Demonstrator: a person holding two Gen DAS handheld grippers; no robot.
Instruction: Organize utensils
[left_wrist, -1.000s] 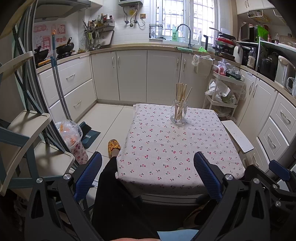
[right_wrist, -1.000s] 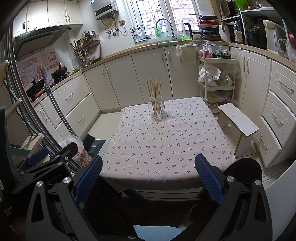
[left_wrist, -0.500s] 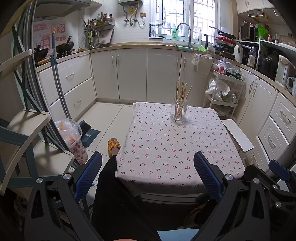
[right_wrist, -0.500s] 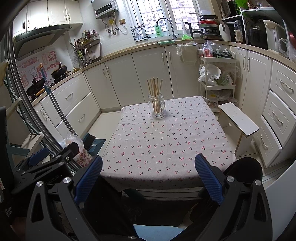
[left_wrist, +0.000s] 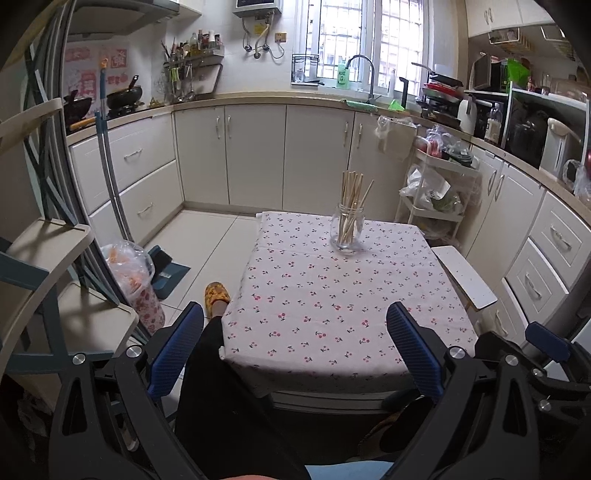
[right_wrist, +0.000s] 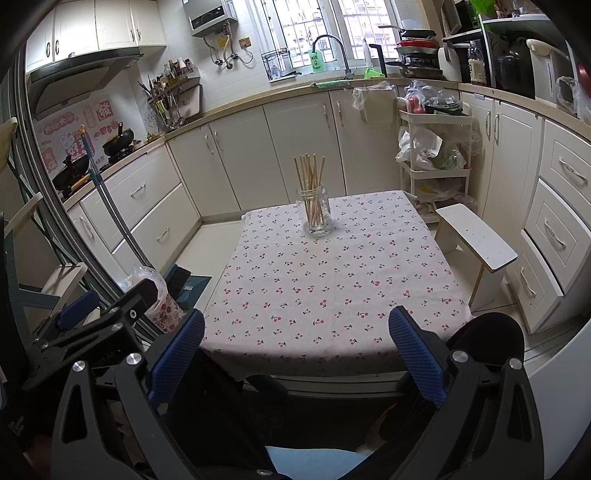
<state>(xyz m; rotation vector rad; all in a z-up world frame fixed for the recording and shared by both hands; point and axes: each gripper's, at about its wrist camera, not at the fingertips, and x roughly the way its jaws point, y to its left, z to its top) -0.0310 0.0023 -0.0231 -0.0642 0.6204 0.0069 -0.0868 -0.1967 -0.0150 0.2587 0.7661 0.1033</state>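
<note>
Hardly anything shifts here: in the left wrist view the glass jar (left_wrist: 347, 230) sits a touch higher than a second ago and more of the table's (left_wrist: 369, 365) near edge shows; the right view barely changes.

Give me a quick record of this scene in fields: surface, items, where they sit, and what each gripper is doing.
surface: table with cherry-print cloth
items: glass jar holding chopsticks
jar place: far end of table, upright
loose utensils: none seen on the cloth
left gripper: open, empty, at near edge
right gripper: open, empty, at near edge
beside table: white stool
</note>
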